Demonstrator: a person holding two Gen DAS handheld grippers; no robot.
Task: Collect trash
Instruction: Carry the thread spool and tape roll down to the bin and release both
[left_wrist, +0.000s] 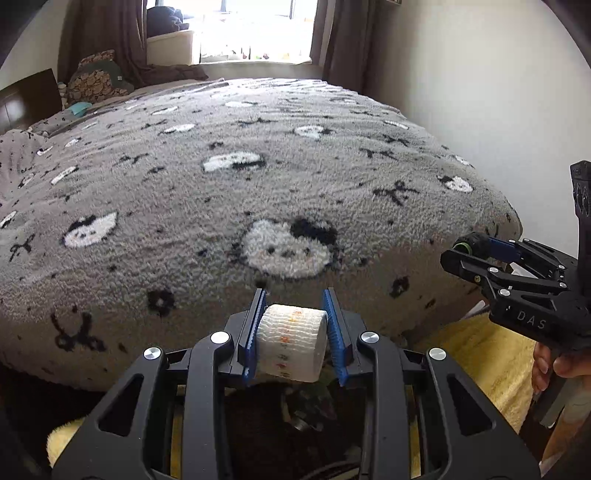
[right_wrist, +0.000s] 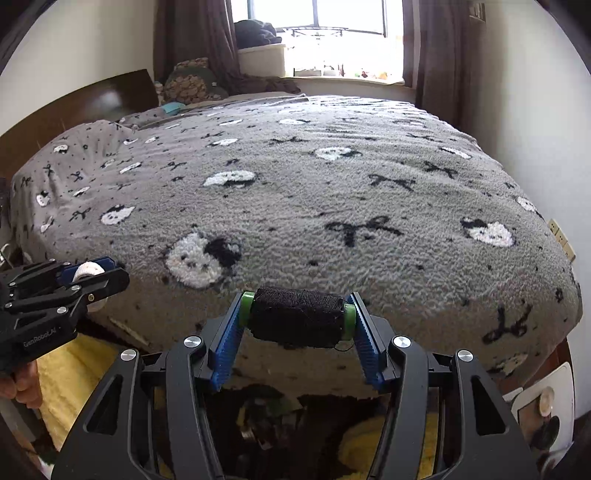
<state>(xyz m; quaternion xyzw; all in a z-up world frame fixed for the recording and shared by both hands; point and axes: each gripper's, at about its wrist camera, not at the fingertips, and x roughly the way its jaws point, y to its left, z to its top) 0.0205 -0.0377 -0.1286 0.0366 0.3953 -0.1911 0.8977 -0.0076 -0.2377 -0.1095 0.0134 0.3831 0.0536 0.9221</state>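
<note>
Grey fleece bedspread (left_wrist: 258, 177) fills the background, patterned with black bows and white faces, and both pieces of trash are already off it. Up front, the left gripper (left_wrist: 294, 334) is clamped on a white bandage roll (left_wrist: 291, 341), pinched by its curved sides between the blue fingers (left_wrist: 252, 339). Over on the other side, the right gripper (right_wrist: 297, 332) is holding a spool of black thread (right_wrist: 297, 317) by its green ends, fingers angled in around it. Both tools hover just off the near edge of the bed, above something yellow and fuzzy (left_wrist: 476, 354). No bin shows in either view, so pickup looks done and drop-off is what's left; the bedspread shows nothing else loose.
</note>
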